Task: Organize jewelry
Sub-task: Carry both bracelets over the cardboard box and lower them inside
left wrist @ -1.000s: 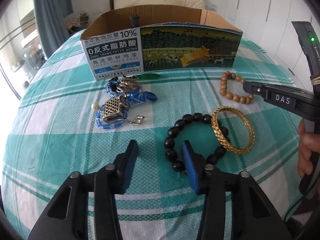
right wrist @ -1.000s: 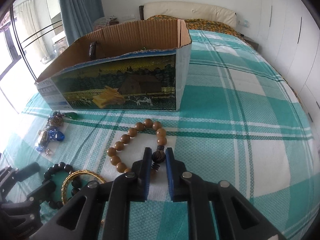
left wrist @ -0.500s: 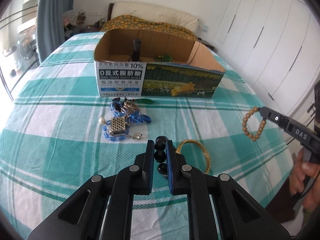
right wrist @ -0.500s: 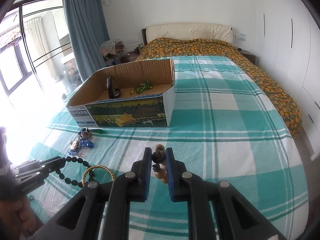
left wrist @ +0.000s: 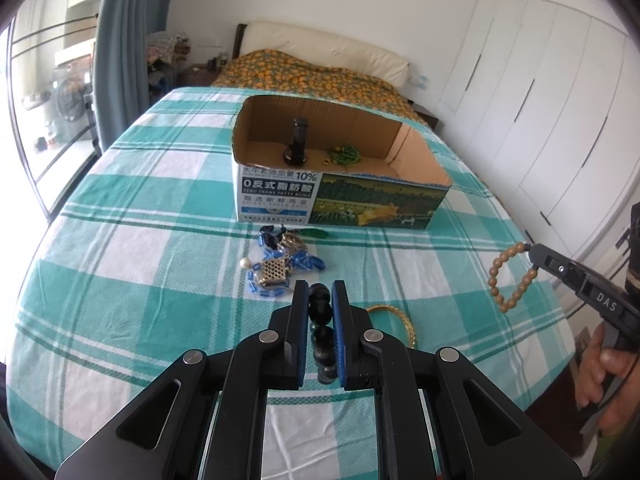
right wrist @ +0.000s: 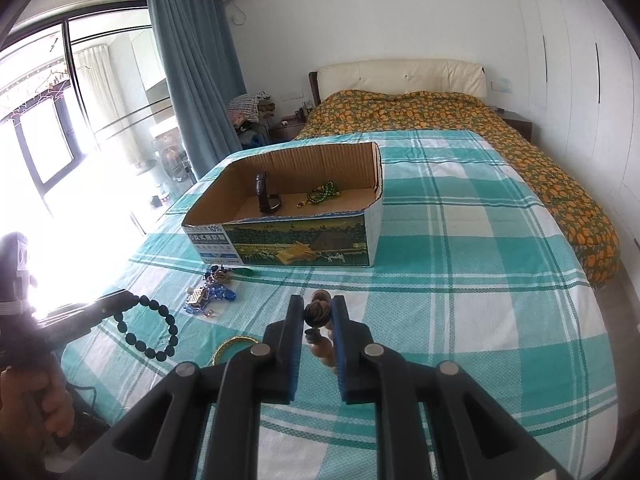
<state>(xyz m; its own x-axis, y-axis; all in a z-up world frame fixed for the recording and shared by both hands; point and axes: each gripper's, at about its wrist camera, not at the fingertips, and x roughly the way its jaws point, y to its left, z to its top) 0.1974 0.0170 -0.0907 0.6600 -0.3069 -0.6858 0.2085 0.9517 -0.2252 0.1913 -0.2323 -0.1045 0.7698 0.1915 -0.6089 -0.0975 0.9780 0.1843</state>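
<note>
My left gripper (left wrist: 320,300) is shut on a black bead bracelet (left wrist: 322,334) and holds it above the bed; it hangs as a loop in the right wrist view (right wrist: 150,330). My right gripper (right wrist: 317,312) is shut on a brown wooden bead bracelet (right wrist: 318,314), which dangles in the left wrist view (left wrist: 510,276). An open cardboard box (left wrist: 340,200) stands ahead, holding a dark watch (left wrist: 297,142) and a green necklace (left wrist: 346,154). A gold bangle (left wrist: 394,318) and a blue and silver jewelry pile (left wrist: 280,266) lie on the checked sheet.
The teal and white checked sheet (left wrist: 140,280) covers the bed. An orange patterned quilt (right wrist: 440,116) lies behind the box. White wardrobes (left wrist: 560,100) stand at the right, a window and blue curtain (right wrist: 192,80) at the left.
Both grippers have risen higher with their bracelets, which now hang clear of the sheet. The left gripper closed on the black bracelet a second ago. The box interior now shows.
</note>
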